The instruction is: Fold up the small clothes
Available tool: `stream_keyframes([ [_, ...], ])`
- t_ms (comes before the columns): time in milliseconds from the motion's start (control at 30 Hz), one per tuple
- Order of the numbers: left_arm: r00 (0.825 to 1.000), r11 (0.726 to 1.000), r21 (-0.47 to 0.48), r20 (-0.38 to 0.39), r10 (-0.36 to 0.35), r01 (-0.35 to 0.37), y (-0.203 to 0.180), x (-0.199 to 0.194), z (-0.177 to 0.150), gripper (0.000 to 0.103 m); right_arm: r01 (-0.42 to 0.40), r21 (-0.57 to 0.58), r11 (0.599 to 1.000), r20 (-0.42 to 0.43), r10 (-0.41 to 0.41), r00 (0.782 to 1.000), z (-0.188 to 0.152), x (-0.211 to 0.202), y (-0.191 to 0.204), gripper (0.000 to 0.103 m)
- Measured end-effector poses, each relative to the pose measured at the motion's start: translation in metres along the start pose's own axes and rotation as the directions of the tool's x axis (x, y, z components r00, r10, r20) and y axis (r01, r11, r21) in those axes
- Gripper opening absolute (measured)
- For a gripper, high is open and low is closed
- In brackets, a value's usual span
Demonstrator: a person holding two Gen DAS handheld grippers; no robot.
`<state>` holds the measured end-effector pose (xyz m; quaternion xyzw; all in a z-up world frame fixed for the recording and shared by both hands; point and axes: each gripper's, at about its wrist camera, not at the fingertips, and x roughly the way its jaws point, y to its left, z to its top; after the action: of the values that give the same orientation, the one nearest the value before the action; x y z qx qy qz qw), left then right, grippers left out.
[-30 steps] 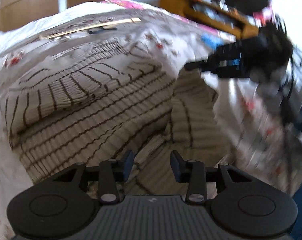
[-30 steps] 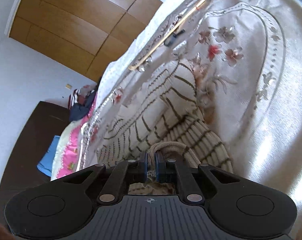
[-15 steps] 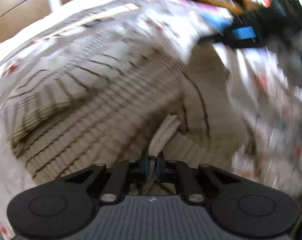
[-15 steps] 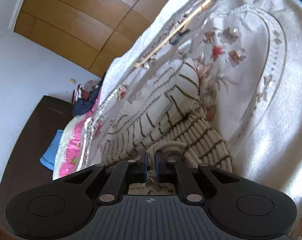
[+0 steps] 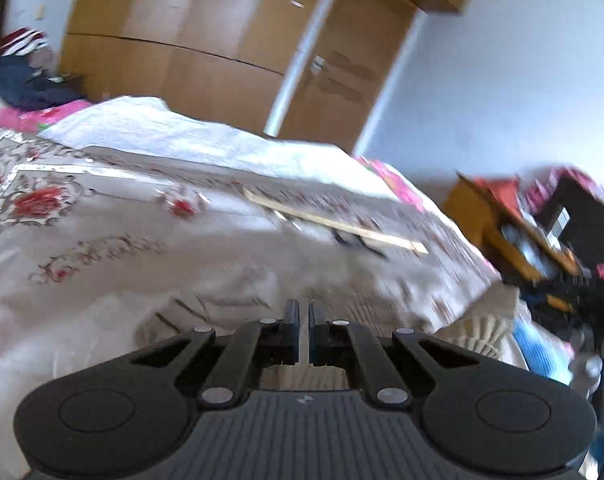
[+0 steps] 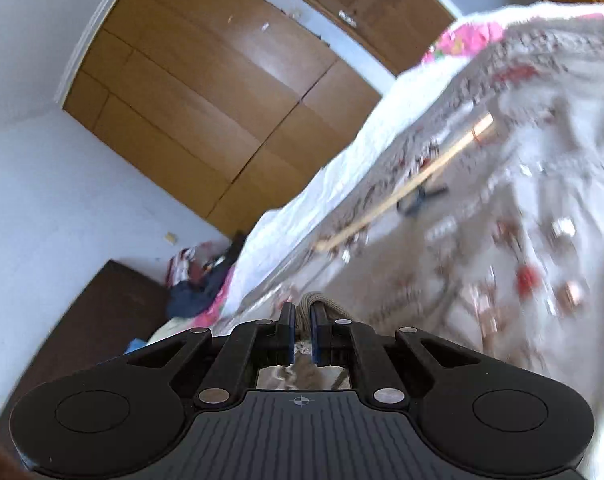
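At the bottom centre of the left wrist view, your left gripper (image 5: 301, 314) has its fingers drawn nearly together with only a thin slit between them; whether cloth is caught in that slit cannot be told, as the frame is blurred there. Just below and behind the fingertips, ribbed beige fabric of the striped sweater (image 5: 483, 328) spreads toward the lower right of the frame. In the right wrist view, your right gripper (image 6: 301, 316) at bottom centre is clamped on a bunched fold of the same sweater (image 6: 313, 300), which rises as a small knitted loop between the blue pads (image 6: 289, 336).

Beyond the fingers in both views lies the floral bedspread (image 5: 102, 240), pale with red flower motifs, filling the middle of the left view and the right half of the right view (image 6: 521, 240). On it, further out, rests a long wooden stick (image 5: 333, 224), seen right of centre in the left view and running diagonally in the upper right of the right view (image 6: 405, 188), with a small dark object (image 6: 417, 196) touching it.

Furthest away, a wooden wardrobe (image 5: 206, 40) fills the top of the left view and the upper left of the right view (image 6: 206, 92).
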<state>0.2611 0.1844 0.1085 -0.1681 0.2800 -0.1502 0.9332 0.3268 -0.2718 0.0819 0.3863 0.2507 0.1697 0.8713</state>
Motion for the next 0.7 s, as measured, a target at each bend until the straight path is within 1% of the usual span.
stream_keyframes([
  [33, 1.000, 0.999, -0.035, 0.009, 0.014, -0.014, 0.011, 0.010, 0.003, 0.016, 0.026, 0.009, 1.000, -0.006, -0.026, 1.000, 0.001, 0.017, -0.002, 0.009],
  [67, 0.999, 0.998, -0.050, 0.013, 0.038, -0.037, 0.019, 0.018, 0.003, 0.016, 0.052, 0.012, 0.999, -0.013, -0.052, 0.999, 0.000, 0.031, -0.006, 0.009],
  [133, 0.995, 0.992, -0.082, -0.012, 0.099, -0.099, 0.035, 0.039, -0.001, 0.015, 0.111, -0.010, 0.994, -0.034, -0.112, 0.993, -0.004, 0.062, -0.013, 0.009],
  [200, 0.994, 0.981, -0.165, -0.055, 0.093, -0.101, 0.052, 0.051, -0.015, 0.016, 0.191, -0.033, 0.981, -0.053, -0.193, 0.980, -0.012, 0.085, -0.025, 0.009],
  [233, 0.993, 0.976, -0.191, -0.064, 0.097, -0.108, 0.057, 0.050, -0.022, 0.016, 0.217, -0.028, 0.976, -0.076, -0.219, 0.973, -0.015, 0.095, -0.034, 0.009],
  [267, 0.992, 0.975, -0.189, -0.071, 0.106, -0.118, 0.060, 0.048, -0.028, 0.016, 0.234, -0.030, 0.972, -0.112, -0.236, 0.965, -0.017, 0.105, -0.041, 0.013],
  [333, 0.989, 0.978, -0.161, -0.086, 0.118, -0.131, 0.060, 0.040, -0.038, 0.019, 0.276, -0.033, 0.961, -0.172, -0.278, 0.945, -0.023, 0.114, -0.054, 0.013],
  [367, 0.989, 0.979, -0.156, -0.094, 0.116, -0.130, 0.060, 0.037, -0.040, 0.021, 0.272, -0.036, 0.962, -0.170, -0.274, 0.947, -0.026, 0.112, -0.057, 0.013],
  [433, 0.991, 0.984, -0.149, -0.099, 0.087, -0.101, 0.056, 0.032, -0.042, 0.034, 0.251, -0.059, 0.966, -0.154, -0.258, 0.954, -0.029, 0.104, -0.057, 0.017],
  [467, 0.993, 0.987, -0.135, -0.099, 0.071, -0.084, 0.052, 0.030, -0.042, 0.038, 0.239, -0.071, 0.968, -0.145, -0.247, 0.958, -0.030, 0.098, -0.054, 0.022],
  [533, 0.994, 0.995, -0.081, -0.099, 0.046, -0.054, 0.040, 0.027, -0.042, 0.049, 0.207, -0.111, 0.972, -0.129, -0.221, 0.967, -0.031, 0.086, -0.048, 0.028],
  [567, 0.994, 0.998, -0.048, -0.107, 0.037, -0.042, 0.033, 0.028, -0.042, 0.052, 0.202, -0.142, 0.969, -0.124, -0.219, 0.968, -0.032, 0.081, -0.044, 0.031],
  [600, 0.992, 0.999, -0.004, -0.124, 0.038, -0.039, 0.027, 0.032, -0.042, 0.059, 0.205, -0.173, 0.963, -0.120, -0.227, 0.966, -0.034, 0.078, -0.041, 0.034],
  [667, 0.983, 0.996, 0.064, -0.173, 0.069, -0.059, 0.020, 0.050, -0.044, 0.059, 0.215, -0.230, 0.949, -0.128, -0.249, 0.960, -0.036, 0.074, -0.039, 0.035],
  [700, 0.975, 0.995, 0.080, -0.207, 0.079, -0.063, 0.019, 0.059, -0.046, 0.059, 0.224, -0.251, 0.942, -0.139, -0.264, 0.954, -0.039, 0.075, -0.038, 0.035],
])
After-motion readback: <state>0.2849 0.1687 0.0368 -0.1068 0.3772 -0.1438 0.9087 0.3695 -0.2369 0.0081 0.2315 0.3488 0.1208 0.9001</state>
